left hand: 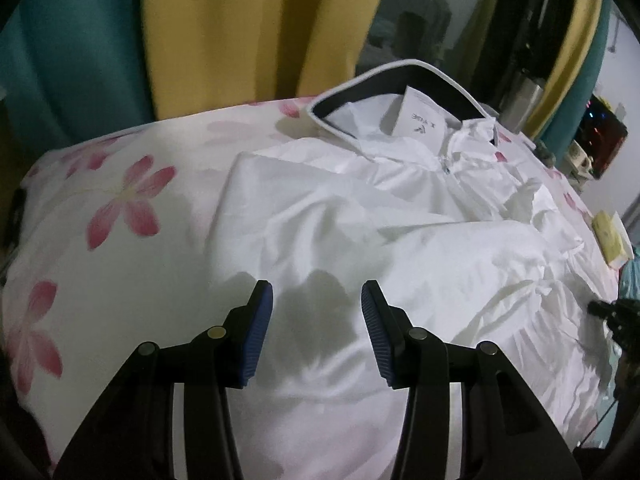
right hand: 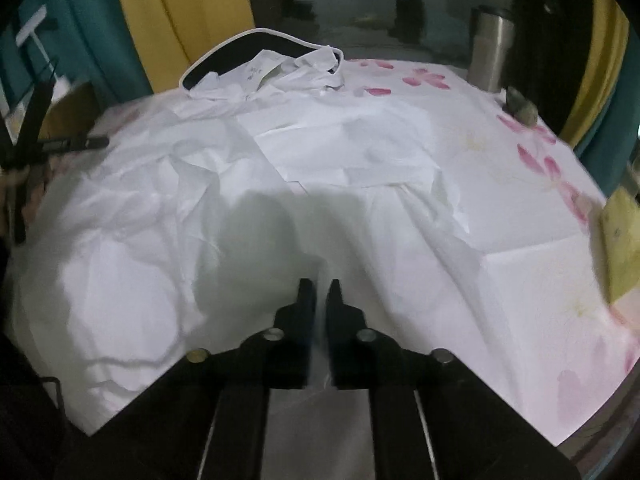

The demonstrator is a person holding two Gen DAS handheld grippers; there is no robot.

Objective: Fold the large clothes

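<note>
A large white jacket [left hand: 400, 216] with a dark, white-edged hood [left hand: 400, 80] lies spread on a table covered with a white cloth with pink flowers [left hand: 128, 200]. My left gripper [left hand: 317, 292] is open and empty, hovering over the jacket's near left part. In the right wrist view the jacket [right hand: 200, 200] fills the middle and left, hood [right hand: 256, 52] at the far end. My right gripper [right hand: 322, 286] is nearly closed, with thin white fabric seeming to run between the jaws; blur hides the grip. The other gripper [right hand: 72, 142] shows at the left edge.
Yellow and teal curtains [left hand: 224, 32] hang behind the table. A metal cylinder [right hand: 490, 52] stands at the far right corner, with a small dark object [right hand: 520, 108] near it. A yellow packet [left hand: 612, 240] lies at the table's right edge. A screen with lights [left hand: 604, 136] is beyond.
</note>
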